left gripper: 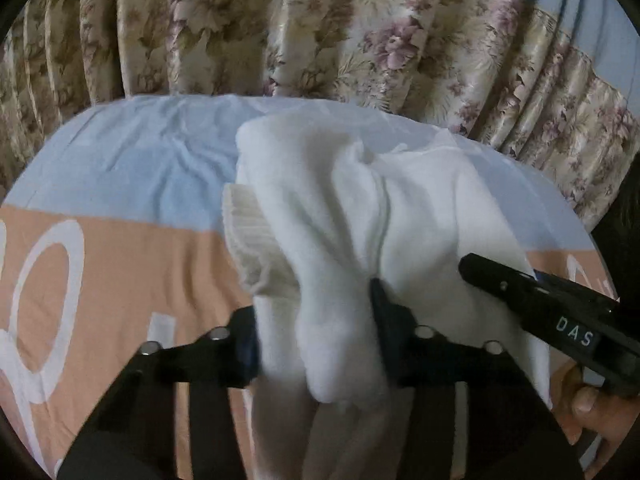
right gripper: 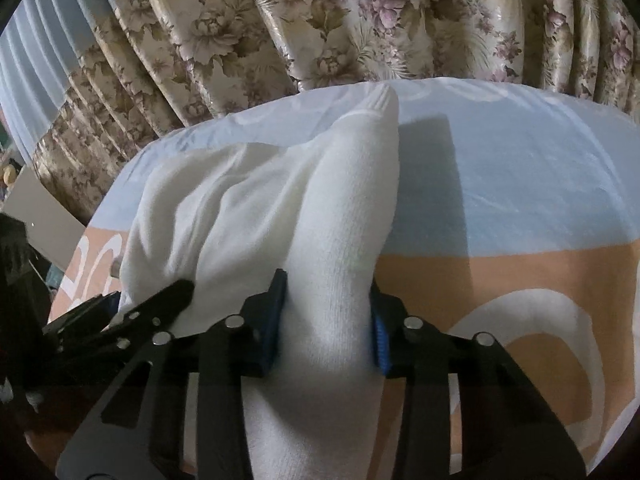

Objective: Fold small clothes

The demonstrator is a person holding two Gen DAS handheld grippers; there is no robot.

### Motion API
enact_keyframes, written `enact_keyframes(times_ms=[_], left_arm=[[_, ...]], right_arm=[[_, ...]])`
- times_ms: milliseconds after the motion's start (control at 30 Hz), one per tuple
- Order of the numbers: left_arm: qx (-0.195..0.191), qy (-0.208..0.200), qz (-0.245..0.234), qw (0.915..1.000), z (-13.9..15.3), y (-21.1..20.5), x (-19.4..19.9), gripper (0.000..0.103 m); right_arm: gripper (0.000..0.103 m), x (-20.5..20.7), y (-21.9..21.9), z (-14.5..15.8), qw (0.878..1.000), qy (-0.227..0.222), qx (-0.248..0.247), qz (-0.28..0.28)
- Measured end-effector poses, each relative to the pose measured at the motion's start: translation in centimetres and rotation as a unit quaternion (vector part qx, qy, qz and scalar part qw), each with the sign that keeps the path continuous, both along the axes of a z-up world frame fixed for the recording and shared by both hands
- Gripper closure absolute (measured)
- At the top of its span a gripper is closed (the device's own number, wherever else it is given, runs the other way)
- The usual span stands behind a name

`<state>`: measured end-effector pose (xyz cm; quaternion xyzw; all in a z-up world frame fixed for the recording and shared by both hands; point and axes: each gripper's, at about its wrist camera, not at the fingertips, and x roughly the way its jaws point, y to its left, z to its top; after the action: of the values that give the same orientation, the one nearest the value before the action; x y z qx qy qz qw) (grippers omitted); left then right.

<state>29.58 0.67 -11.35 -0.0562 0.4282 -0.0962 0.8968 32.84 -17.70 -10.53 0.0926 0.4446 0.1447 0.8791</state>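
In the left wrist view, the left gripper (left gripper: 316,344) sits at the bottom centre of the frame, its 2 jaws clenched on a thick bunch of a white garment (left gripper: 340,216). The cloth fills the gap between the jaws and hangs below them, while the rest rises toward the middle of the frame in soft folds. A ribbed cuff (left gripper: 248,236) juts out at the left edge of the garment, just above the left jaw. The right gripper (left gripper: 552,312) enters from the lower right of the same frame, lying against the garment's right side, and part of a hand (left gripper: 584,404) shows beneath it.

In the right wrist view, the right gripper (right gripper: 326,332) stands at the bottom centre, its jaws with blue pads (right gripper: 380,344) grasping a long tube of the same garment (right gripper: 344,240). That tube runs up to a ribbed tip near the upper middle of the frame. The rest of the cloth spreads to the left, where the left gripper (right gripper: 132,320) touches it at the lower left.

The garment rests over a bedsheet (right gripper: 520,208), pale blue in the upper part and orange with white shapes lower down. A flowered curtain (left gripper: 280,28) covers the top of both frames.
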Motion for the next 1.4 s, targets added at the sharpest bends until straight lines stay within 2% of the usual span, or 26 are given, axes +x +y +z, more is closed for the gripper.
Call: enact_keyframes(times_ms=[100,200,267,400,500,600,767,867,933,1000,1033,1100,1133,1167,1200,1233,1400], left_arm=[[-0.015,0.003,0.01,0.9998,0.2,0.3,-0.1,0.067],[0.007,-0.009,0.006,0.9999,0.9,-0.6,-0.8,0.07],[0.008,-0.013,0.007,0.9999,1.4,-1.0,-1.0,0.071],[0.006,-0.021,-0.005,0.9998,3.0,-3.3,-2.3,0.071],[0.022,-0.04,-0.015,0.9989,4.5,-6.8,-4.4,0.071],[0.014,-0.043,-0.023,0.9987,5.1,-11.1,-6.5,0.071],[0.007,-0.018,-0.041,0.999,3.5,-19.2,-8.8,0.069],[0.026,-0.009,-0.027,0.9993,1.5,-22.2,-9.6,0.063],[0.047,-0.038,-0.011,0.9981,1.0,-22.8,-10.6,0.05],[0.054,-0.049,0.004,0.9973,0.6,-22.3,-10.8,0.035],[0.042,-0.048,0.01,0.9979,0.2,-21.5,-10.7,0.027],[0.031,-0.041,0.016,0.9986,0.0,-20.4,-10.5,0.019],[0.018,-0.037,0.015,0.999,-0.1,-19.7,-10.4,0.018],[0.007,-0.036,0.013,0.9993,0.1,-19.2,-10.6,0.018],[0.008,-0.039,0.016,0.9991,0.4,-18.7,-10.9,0.013],[0.013,-0.045,0.016,0.9988,0.7,-18.4,-11.2,0.013],[0.013,-0.073,0.006,0.9972,2.3,-15.9,-13.3,0.012]], right_arm=[[0.069,-0.3,-0.2,0.3,1.0,-0.006,0.003,-0.003],[0.071,-0.6,0.0,1.0,1.0,-0.019,0.0,-0.002],[0.071,-0.8,-0.2,1.8,1.0,-0.027,0.005,-0.001],[0.072,-1.7,-1.0,3.9,0.998,-0.052,-0.017,0.003],[0.072,-3.0,-3.5,5.5,0.998,-0.06,-0.029,-0.002],[0.072,-5.3,-7.1,6.6,0.996,-0.069,-0.059,-0.01],[0.071,-9.4,-14.5,6.4,0.991,-0.062,-0.114,-0.039],[0.069,-10.6,-17.3,4.3,0.986,-0.057,-0.15,-0.048],[0.067,-11.0,-18.5,2.2,0.986,-0.041,-0.153,-0.056],[0.063,-11.8,-19.2,1.5,0.986,-0.049,-0.142,-0.067],[0.063,-12.2,-19.2,1.4,0.986,-0.055,-0.137,-0.073],[0.062,-12.5,-19.0,1.1,0.986,-0.063,-0.136,-0.079],[0.06,-12.4,-18.9,1.1,0.985,-0.064,-0.135,-0.082],[0.053,-12.5,-18.9,1.1,0.985,-0.067,-0.135,-0.088],[0.039,-12.6,-18.9,1.1,0.983,-0.069,-0.137,-0.097],[0.035,-12.6,-19.0,1.4,0.983,-0.07,-0.137,-0.103],[0.03,-15.2,-20.0,3.2,0.982,-0.089,-0.119,-0.115]])
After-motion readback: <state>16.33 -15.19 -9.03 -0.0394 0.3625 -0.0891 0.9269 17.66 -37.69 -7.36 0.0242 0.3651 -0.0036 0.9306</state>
